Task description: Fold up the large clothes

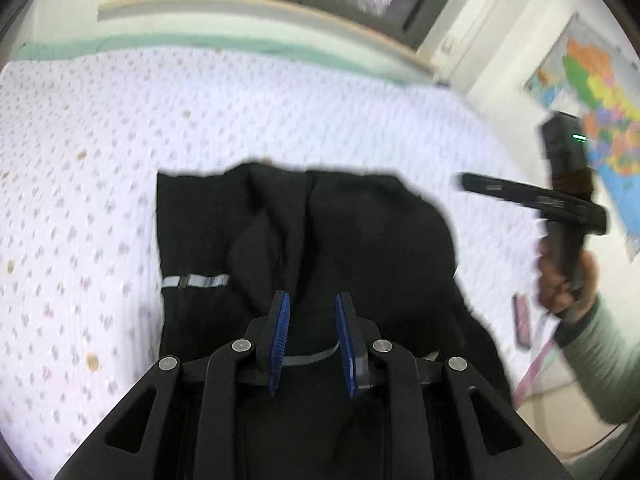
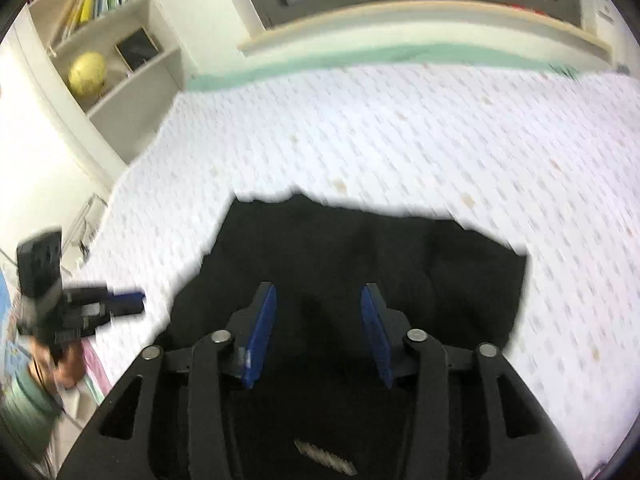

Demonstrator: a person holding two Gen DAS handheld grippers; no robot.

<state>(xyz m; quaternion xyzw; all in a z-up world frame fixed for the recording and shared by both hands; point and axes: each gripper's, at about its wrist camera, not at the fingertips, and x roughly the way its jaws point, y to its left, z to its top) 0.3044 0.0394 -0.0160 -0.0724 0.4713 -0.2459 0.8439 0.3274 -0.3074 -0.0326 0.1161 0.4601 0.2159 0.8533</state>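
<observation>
A black garment (image 1: 360, 232) with a grey reflective strip (image 1: 196, 280) lies bunched on the patterned white bedspread (image 1: 280, 112). My left gripper (image 1: 312, 298) hangs over its near part. The blue pads stand a narrow gap apart, with dark cloth and a thin grey band across their base; whether they pinch it is unclear. My right gripper (image 2: 319, 287) is over the same garment (image 2: 360, 248), jaws wide apart with nothing between them. Each view also shows the other gripper: the right one (image 1: 472, 182) held in a hand (image 1: 568, 280), and the left one (image 2: 128, 300) off the bed's edge.
The bedspread (image 2: 400, 140) runs back to a green strip and a window sill. A bookshelf (image 2: 120, 60) with a yellow ball (image 2: 86, 72) stands at the left. A coloured map (image 1: 600, 100) hangs on the right wall. A pink object (image 1: 522, 320) lies near the bed's edge.
</observation>
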